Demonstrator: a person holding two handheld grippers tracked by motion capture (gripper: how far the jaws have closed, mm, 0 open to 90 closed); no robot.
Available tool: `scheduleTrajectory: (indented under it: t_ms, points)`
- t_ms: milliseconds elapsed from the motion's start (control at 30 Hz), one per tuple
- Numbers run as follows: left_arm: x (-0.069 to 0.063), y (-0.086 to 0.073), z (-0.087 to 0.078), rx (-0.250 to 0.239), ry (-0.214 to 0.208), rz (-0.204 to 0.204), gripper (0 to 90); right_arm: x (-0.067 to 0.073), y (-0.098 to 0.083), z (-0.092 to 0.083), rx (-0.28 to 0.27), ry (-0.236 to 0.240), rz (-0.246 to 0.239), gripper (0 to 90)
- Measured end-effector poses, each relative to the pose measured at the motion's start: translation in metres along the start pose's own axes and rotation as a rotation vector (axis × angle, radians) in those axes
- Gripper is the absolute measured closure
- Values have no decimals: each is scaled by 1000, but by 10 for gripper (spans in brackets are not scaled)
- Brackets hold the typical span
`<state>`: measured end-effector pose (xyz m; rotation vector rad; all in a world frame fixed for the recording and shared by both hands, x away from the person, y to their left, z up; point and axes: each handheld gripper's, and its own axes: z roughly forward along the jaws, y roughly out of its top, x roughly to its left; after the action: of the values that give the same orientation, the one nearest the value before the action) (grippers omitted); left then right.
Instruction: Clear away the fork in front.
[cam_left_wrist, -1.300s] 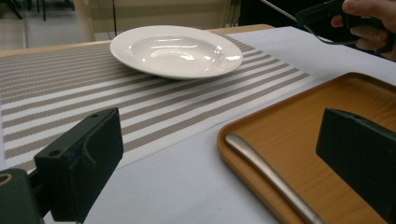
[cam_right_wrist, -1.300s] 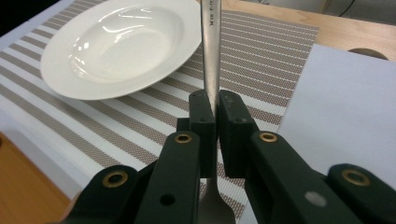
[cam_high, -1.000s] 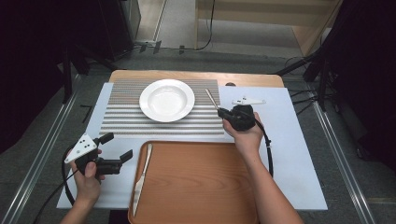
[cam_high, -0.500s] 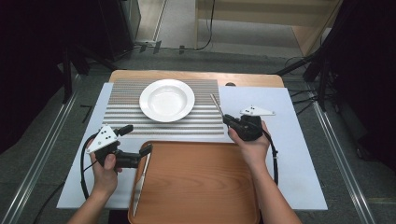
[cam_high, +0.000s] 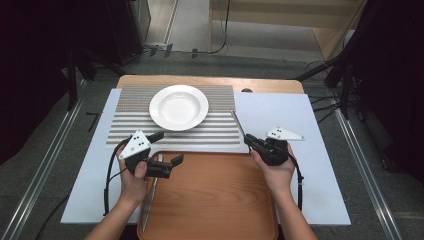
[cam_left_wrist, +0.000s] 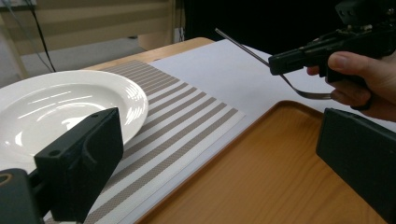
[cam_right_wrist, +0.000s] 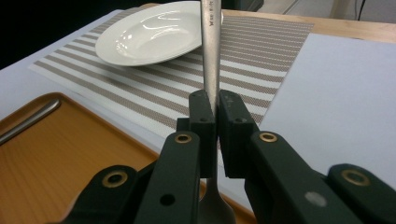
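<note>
**Steel spoon pinched thin, knife not yet picked up**

Steel is slick: the right gripper (cam_right_wrist: 211, 116), clamped on the spoon (cam_right_wrist: 211, 56) by its narrow handle, could let it swivel or slip if jolted. That hand hovers at the wooden tray's (cam_high: 215, 200) far right corner, handle angled toward the white plate (cam_high: 178, 106) on the striped placemat (cam_high: 220, 131). The left gripper (cam_high: 167, 148), jaws apart and empty, hangs over the tray's left edge by the knife (cam_high: 151, 187).
</note>
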<state>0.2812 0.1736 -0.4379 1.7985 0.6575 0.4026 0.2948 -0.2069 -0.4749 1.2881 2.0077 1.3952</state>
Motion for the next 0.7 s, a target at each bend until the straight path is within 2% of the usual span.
scheduleTrajectory:
  t_ms: [133,167,233,400,700]
  points:
    - [-5,3,12,8,-14,-7,5,1,-6,-4,-8,12,4,840]
    - [-8,4,17,11,-19,-6,5,2,-10,-4,-8,9,-13,840]
    - [-11,6,23,16,-27,-1,5,3,-12,-4,-2,13,-18,840]
    - [-17,10,33,13,-43,-7,6,7,-13,-6,-16,24,-24,839]
    - [-30,18,55,24,-79,-3,5,20,-14,-13,-61,53,-66,839]
